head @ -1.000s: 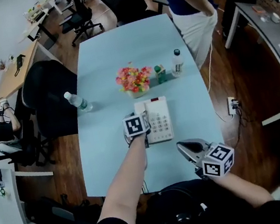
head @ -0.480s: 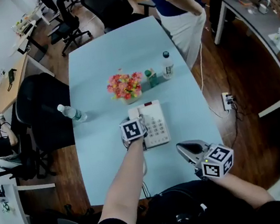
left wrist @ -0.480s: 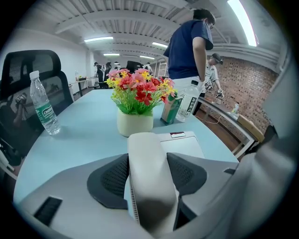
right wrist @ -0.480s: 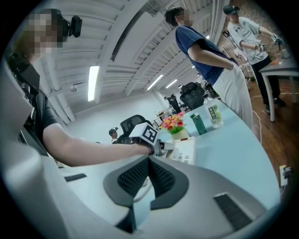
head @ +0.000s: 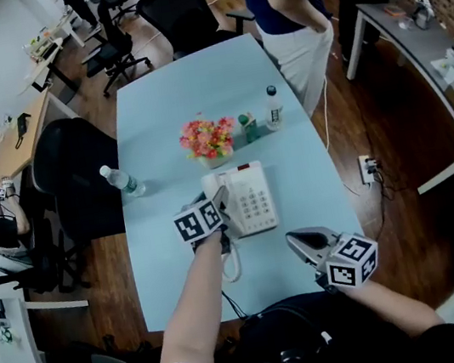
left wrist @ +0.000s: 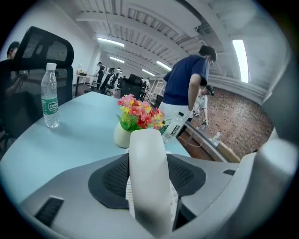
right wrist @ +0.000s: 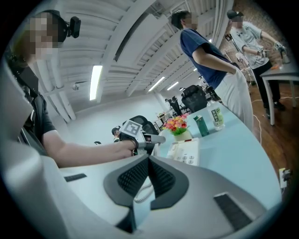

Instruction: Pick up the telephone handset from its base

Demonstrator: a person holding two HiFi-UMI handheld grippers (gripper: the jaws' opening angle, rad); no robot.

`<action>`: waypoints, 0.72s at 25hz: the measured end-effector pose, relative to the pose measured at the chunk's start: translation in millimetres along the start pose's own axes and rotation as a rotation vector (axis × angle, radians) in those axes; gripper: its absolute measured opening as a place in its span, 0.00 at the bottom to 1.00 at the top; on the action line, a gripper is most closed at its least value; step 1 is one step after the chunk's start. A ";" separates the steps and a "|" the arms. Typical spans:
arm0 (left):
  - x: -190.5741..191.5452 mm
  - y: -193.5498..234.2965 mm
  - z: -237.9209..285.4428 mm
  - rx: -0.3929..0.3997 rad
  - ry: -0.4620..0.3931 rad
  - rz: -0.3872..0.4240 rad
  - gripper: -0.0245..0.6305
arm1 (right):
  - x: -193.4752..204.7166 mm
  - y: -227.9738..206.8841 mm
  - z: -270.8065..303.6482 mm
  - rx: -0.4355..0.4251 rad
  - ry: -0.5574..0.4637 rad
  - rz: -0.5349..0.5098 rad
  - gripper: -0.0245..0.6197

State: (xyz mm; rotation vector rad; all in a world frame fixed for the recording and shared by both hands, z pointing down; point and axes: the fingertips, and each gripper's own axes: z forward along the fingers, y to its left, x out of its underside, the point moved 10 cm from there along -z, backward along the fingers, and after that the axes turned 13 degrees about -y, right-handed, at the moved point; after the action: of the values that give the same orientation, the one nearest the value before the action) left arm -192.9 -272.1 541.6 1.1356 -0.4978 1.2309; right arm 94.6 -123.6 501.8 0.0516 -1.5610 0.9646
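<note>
The white telephone base point(head: 250, 198) with its keypad lies mid-table; it also shows in the right gripper view, telephone base point(right wrist: 186, 151). My left gripper point(head: 214, 208) is shut on the white handset point(head: 218, 197), held just off the base's left side. The handset point(left wrist: 148, 177) stands upright between the dark pads in the left gripper view. A coiled cord point(head: 231, 262) hangs from it toward the table's near edge. My right gripper point(head: 305, 243) hovers near the front right edge, jaws together with nothing in them, pointing at the left gripper point(right wrist: 150, 138).
Behind the phone stand a flower pot point(head: 211, 138), a small green container point(head: 249, 126) and a water bottle point(head: 273, 108). Another bottle point(head: 122, 182) stands at the table's left edge. A person point(head: 286, 11) is at the far right corner; a black chair point(head: 79, 171) is on the left.
The left gripper has lifted the handset off the base and drawn it left and toward me; the coiled cord now trails below it. The right gripper has stayed put.
</note>
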 end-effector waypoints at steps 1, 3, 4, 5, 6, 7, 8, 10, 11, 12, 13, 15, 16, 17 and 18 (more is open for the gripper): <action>-4.0 0.7 -10.7 0.024 -0.024 -0.030 0.41 | 0.4 3.6 1.8 -0.008 0.001 -0.005 0.06; -11.0 1.4 -33.5 0.076 -0.067 -0.077 0.41 | -0.4 11.8 6.1 -0.021 -0.001 -0.014 0.06; -13.6 1.4 -45.4 0.104 -0.084 -0.092 0.41 | -0.2 15.8 8.2 -0.026 -0.004 -0.015 0.06; -15.7 1.5 -57.2 0.133 -0.099 -0.107 0.41 | 1.3 18.9 10.2 -0.030 -0.007 -0.014 0.06; -17.3 1.8 -68.8 0.162 -0.112 -0.124 0.41 | 2.7 21.7 12.6 -0.036 -0.009 -0.016 0.06; -18.5 1.9 -80.7 0.189 -0.125 -0.146 0.41 | 2.8 24.8 15.1 -0.041 -0.011 -0.021 0.06; -19.1 1.7 -93.6 0.214 -0.137 -0.170 0.41 | 3.1 27.7 17.1 -0.047 -0.013 -0.027 0.06; -17.9 2.3 -120.8 0.250 -0.158 -0.208 0.41 | 7.0 31.5 19.3 -0.055 -0.012 -0.029 0.06; -16.6 3.5 -134.1 0.262 -0.166 -0.216 0.41 | 8.4 33.4 20.0 -0.058 -0.010 -0.028 0.06; -14.8 5.4 -146.9 0.271 -0.172 -0.220 0.41 | 8.8 35.5 20.6 -0.059 -0.009 -0.026 0.06; -12.9 7.9 -158.9 0.278 -0.177 -0.223 0.41 | 8.4 37.8 21.3 -0.061 -0.008 -0.026 0.06; -8.4 14.7 -179.9 0.285 -0.185 -0.240 0.41 | 10.1 40.1 23.1 -0.064 -0.002 -0.024 0.06; -6.0 18.6 -189.0 0.286 -0.187 -0.251 0.41 | 12.0 40.7 24.1 -0.066 0.004 -0.024 0.06; -4.1 22.3 -197.7 0.283 -0.187 -0.260 0.41 | 12.8 42.0 25.4 -0.067 0.010 -0.027 0.06; -3.5 25.2 -206.2 0.277 -0.188 -0.264 0.41 | 13.6 43.7 26.9 -0.070 0.017 -0.031 0.06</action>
State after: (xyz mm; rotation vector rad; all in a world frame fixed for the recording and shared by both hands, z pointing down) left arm -270.2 -95.2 464.8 1.5113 -0.3090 0.9870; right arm 46.0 -104.7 492.1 0.0186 -1.5730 0.8833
